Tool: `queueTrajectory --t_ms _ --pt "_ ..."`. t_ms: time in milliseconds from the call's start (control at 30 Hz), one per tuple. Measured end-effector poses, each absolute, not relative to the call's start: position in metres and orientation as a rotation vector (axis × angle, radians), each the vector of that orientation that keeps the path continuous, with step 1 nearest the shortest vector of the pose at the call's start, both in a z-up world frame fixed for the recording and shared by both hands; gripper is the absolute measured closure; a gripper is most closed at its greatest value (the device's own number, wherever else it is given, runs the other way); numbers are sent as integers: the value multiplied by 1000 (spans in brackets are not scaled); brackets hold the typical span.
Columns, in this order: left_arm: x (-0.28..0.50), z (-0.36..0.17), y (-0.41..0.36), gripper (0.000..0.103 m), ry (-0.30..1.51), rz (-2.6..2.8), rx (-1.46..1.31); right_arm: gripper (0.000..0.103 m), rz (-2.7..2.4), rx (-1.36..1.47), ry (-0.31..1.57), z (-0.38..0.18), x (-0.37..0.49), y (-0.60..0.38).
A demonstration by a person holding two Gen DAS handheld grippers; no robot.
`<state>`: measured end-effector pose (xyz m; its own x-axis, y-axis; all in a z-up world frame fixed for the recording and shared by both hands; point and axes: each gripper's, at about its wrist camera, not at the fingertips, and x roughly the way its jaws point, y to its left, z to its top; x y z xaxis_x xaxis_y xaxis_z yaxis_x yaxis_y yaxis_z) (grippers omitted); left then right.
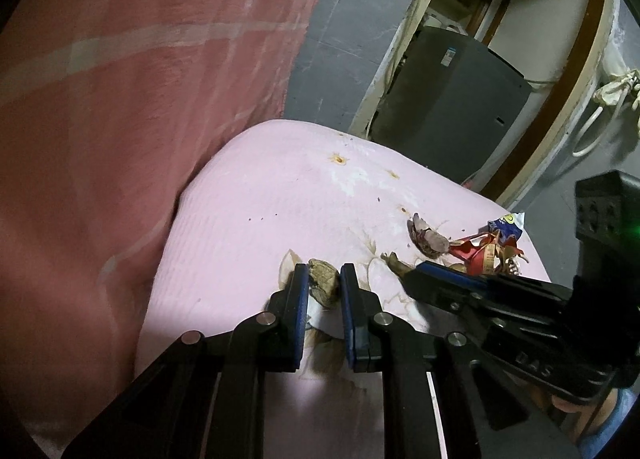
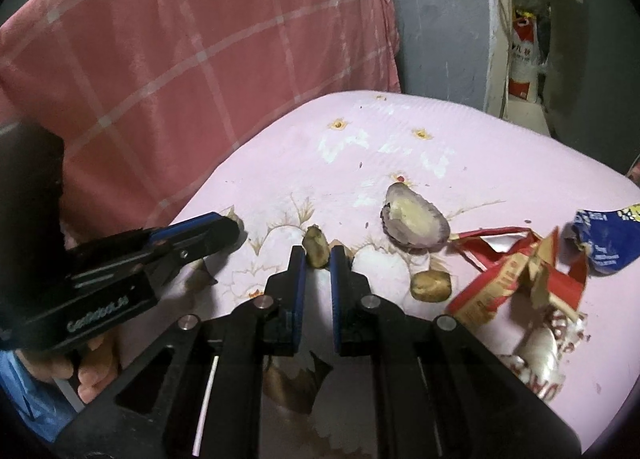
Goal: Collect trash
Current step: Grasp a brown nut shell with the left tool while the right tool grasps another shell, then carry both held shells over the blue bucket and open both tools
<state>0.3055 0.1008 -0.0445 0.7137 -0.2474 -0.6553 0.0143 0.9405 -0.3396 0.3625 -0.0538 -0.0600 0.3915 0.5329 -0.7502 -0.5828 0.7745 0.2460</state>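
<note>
Two tongs, each clamped on a scrap: left tongs (image 1: 324,273) on one brown peel scrap (image 1: 322,285), right tongs (image 2: 318,255) on another peel bit (image 2: 316,245); one purple shell (image 2: 414,221) and two torn wrappers (image 2: 520,271) lie on the pink cushion (image 2: 460,151).

My left gripper (image 1: 324,275) pointed down and forward, its two blue-padded fingers (image 1: 299,299) standing nearly parallel and drawn close, pinched on a small brown scrap (image 1: 322,283) between the pads. My right gripper (image 2: 318,255) slanted down the same way, jaws narrow, pads pressed on a little brown piece (image 2: 316,246) at the tips. In the left view the right gripper reached in from the right edge, fingers aimed leftward. In the right view the left gripper came in from the left edge, and my left hand (image 2: 86,369) curled under its handle, blue sleeve just behind it.
</note>
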Motion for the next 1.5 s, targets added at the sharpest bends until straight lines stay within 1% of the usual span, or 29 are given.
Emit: queueTrajectory --t_ms 200,367,500,633,767,900,1100,1267,1500 --pt "305 -44 100 90 765 -139 -326 91 713 -36 969 -66 371 -51" --pt "303 -44 99 91 755 -139 -329 93 709 -39 927 -61 365 -54" --pt "292 -36 96 91 703 -157 -333 93 692 -33 835 -48 348 -65" --pt "277 -22 89 91 610 -196 -334 93 652 7 714 -28 324 -88" --pt "261 -3 74 91 503 -222 -321 93 598 19 547 -1 287 -116" --pt "242 19 50 91 406 -265 -309 93 523 20 402 24 247 -144" --pt "221 47 -2 91 292 -357 -281 93 389 22 260 57 202 -196" --pt "205 65 -52 91 233 -440 -262 93 292 14 191 78 175 -237" --pt "192 80 -120 91 223 -542 -232 93 169 22 132 90 140 -302"
